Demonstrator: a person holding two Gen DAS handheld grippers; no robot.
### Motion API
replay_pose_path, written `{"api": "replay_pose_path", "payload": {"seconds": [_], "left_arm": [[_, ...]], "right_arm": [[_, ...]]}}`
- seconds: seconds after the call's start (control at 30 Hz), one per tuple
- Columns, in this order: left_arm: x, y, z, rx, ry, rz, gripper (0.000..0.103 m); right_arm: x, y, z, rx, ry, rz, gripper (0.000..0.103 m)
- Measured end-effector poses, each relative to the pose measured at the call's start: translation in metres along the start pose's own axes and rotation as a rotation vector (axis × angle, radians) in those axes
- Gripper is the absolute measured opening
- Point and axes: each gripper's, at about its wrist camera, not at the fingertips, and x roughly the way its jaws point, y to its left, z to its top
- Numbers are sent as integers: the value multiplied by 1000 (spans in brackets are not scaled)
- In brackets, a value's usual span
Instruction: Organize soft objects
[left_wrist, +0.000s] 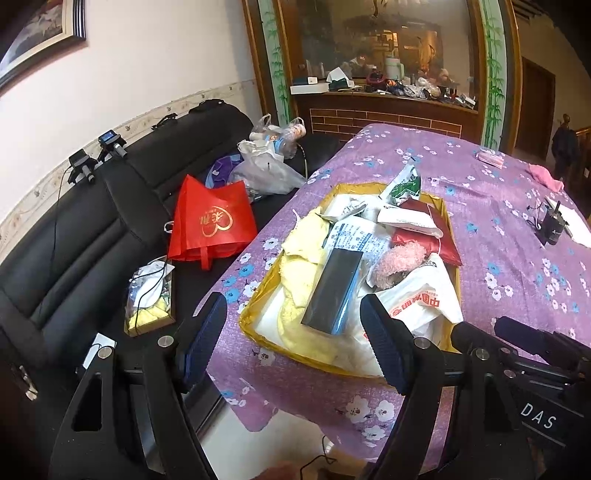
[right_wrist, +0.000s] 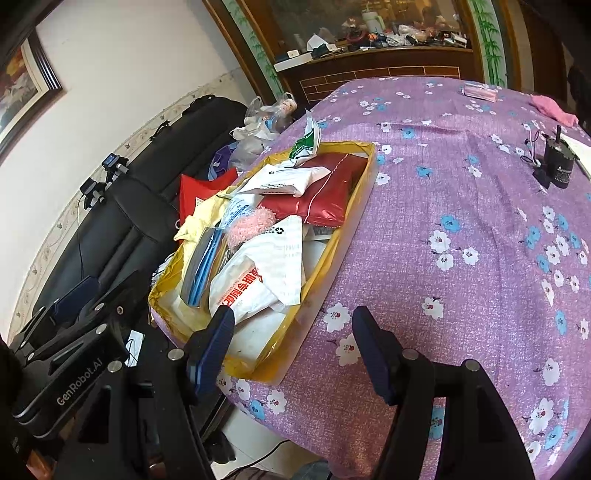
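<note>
A shallow yellow box (left_wrist: 258, 295) (right_wrist: 332, 254) sits on the purple flowered tablecloth near the table's near-left corner. It holds a yellow cloth (left_wrist: 301, 243), a dark flat packet (left_wrist: 332, 286) (right_wrist: 201, 264), a pink fluffy piece (left_wrist: 397, 260) (right_wrist: 251, 223), a white printed plastic bag (left_wrist: 421, 299) (right_wrist: 258, 280), a red packet (left_wrist: 441, 232) (right_wrist: 328, 195) and white pouches. My left gripper (left_wrist: 295, 343) is open and empty, hovering just before the box's near edge. My right gripper (right_wrist: 291, 354) is open and empty over the box's near right corner.
A black sofa (left_wrist: 74, 251) at the left carries a red bag (left_wrist: 210, 221), plastic bags (left_wrist: 266, 166) and a small clear box (left_wrist: 149, 295). On the table's far right lie a pink cloth (right_wrist: 554, 107), a pink pack (right_wrist: 480, 90) and a black device (right_wrist: 561, 166).
</note>
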Motion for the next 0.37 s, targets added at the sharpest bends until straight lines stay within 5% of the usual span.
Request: {"api": "replay_pose_path", "payload": {"seconds": [0.37], "left_arm": [[2,0,-1,6,0,-17,76]], "right_arm": [[0,1,0,-1,-1,-3,66]]}}
